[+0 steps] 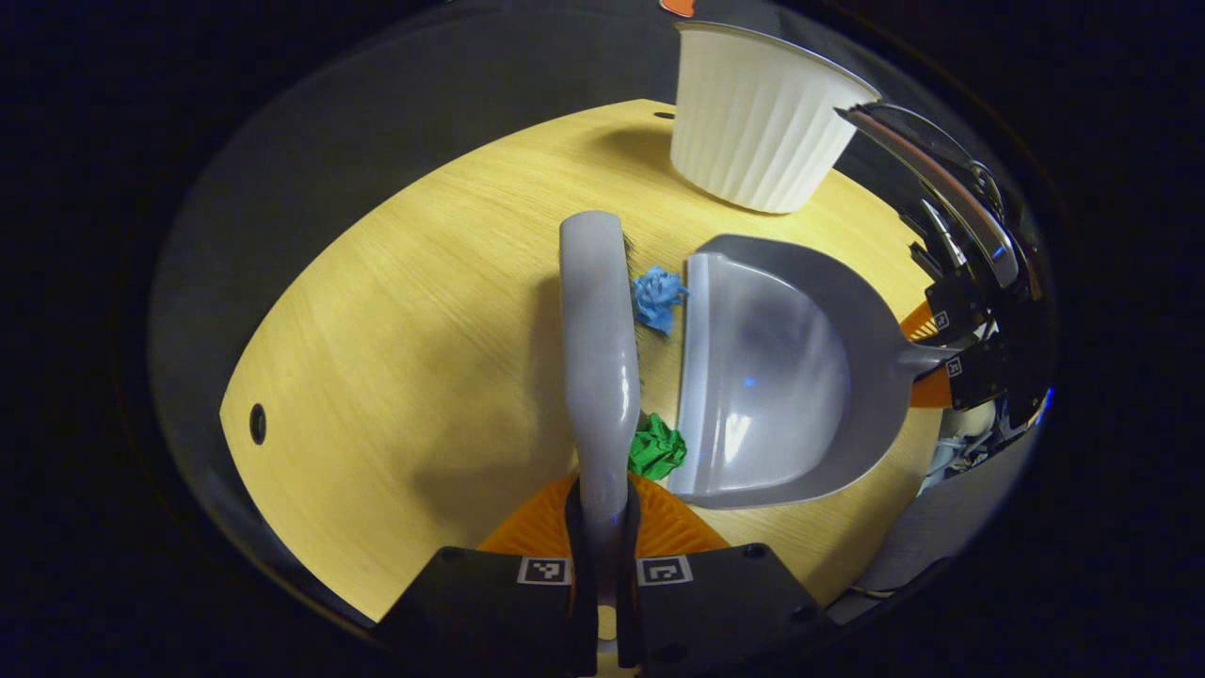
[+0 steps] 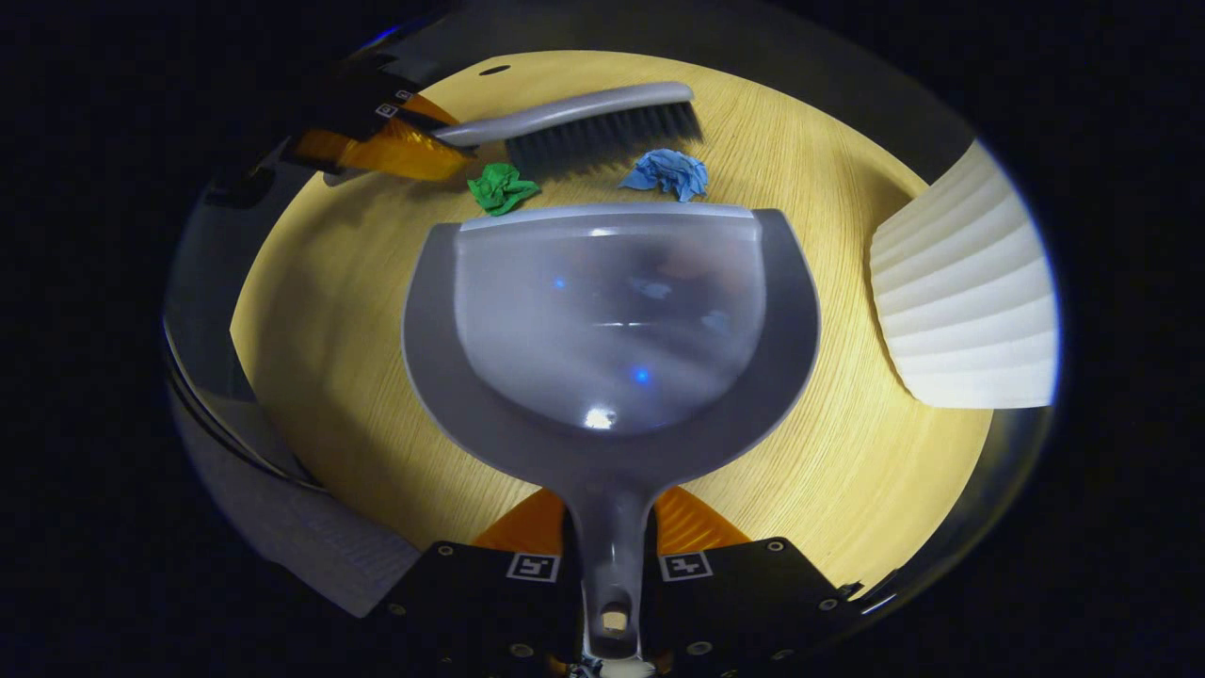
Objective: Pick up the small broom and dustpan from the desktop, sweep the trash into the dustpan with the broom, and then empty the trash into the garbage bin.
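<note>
The left tongs (image 1: 602, 565) clamp the stiff, light broom (image 1: 598, 358) by its handle; the right tongs (image 2: 610, 574) clamp the dustpan (image 2: 612, 330) handle. Soft blue paper (image 2: 666, 173) and green paper (image 2: 501, 186) lie just beyond the dustpan's lip; the bin (image 2: 970, 301) stands beside it on the surface (image 2: 847, 471), near an edge.

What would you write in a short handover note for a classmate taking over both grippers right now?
Left gripper: shut on the broom handle.
Right gripper: shut on the dustpan handle.
Dustpan lies on the desktop, its pan holding no trash. Blue paper wad and green paper wad lie between the broom's bristles and the dustpan's lip. White ribbed bin stands on the desktop beyond the dustpan.
Done: both tools picked up.
Left: sweep both wads into the dustpan, then tip them into the bin.
</note>
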Tool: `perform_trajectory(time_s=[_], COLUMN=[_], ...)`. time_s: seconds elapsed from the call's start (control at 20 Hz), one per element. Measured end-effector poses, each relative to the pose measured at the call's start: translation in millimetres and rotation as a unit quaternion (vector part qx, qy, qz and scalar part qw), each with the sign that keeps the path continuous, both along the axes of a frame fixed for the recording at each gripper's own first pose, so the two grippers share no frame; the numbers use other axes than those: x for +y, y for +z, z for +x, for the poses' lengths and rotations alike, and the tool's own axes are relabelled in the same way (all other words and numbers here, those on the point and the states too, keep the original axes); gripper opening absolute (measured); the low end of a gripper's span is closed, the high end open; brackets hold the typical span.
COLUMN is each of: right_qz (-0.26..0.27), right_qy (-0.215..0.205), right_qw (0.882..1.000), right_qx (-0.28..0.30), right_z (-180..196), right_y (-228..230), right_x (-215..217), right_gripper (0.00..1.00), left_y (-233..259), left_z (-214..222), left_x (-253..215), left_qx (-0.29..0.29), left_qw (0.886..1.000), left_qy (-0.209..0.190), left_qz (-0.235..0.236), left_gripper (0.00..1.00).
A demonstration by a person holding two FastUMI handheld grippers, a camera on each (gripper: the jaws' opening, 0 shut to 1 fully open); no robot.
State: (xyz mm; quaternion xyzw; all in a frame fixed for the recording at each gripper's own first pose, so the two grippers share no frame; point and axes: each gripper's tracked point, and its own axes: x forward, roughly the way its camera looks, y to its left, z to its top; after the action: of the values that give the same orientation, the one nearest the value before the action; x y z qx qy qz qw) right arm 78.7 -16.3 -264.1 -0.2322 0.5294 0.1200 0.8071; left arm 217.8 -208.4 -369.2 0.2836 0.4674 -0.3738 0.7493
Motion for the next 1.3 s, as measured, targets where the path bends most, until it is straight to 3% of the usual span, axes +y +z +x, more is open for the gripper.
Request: perform_trajectory(time_s=[0.2,0.35,0.7,0.9,1.15,1.3], right_qz=[0.0,0.001,0.008,0.018,0.026,0.025], right_qy=[0.001,0.0,-0.002,-0.007,-0.017,-0.021], right_qw=[1.0,1.0,1.0,1.0,0.999,0.999], right_qx=[0.0,0.001,-0.004,-0.006,-0.014,-0.029], right_z=[1,1,1,2,5,6], right_y=[-1,0,1,2,5,8], right_x=[-1,0,0,2,3,3], right_gripper=[0.24,0.24,0.24,0.24,0.24,0.24], left_y=[-9,-13,-28,-25,-15,-11], left_z=[33,45,-25,-56,-92,-87], left_x=[35,33,-45,-81,-92,-79], left_qx=[-0.038,-0.05,0.03,0.09,0.161,0.133], left_qw=[0.998,0.996,1.0,0.995,0.982,0.986], left_qy=[0.018,0.028,-0.001,0.011,0.033,0.052], left_qz=[0.054,0.07,0.007,-0.049,-0.093,-0.089], left_gripper=[0.11,0.11,0.11,0.11,0.11,0.11])
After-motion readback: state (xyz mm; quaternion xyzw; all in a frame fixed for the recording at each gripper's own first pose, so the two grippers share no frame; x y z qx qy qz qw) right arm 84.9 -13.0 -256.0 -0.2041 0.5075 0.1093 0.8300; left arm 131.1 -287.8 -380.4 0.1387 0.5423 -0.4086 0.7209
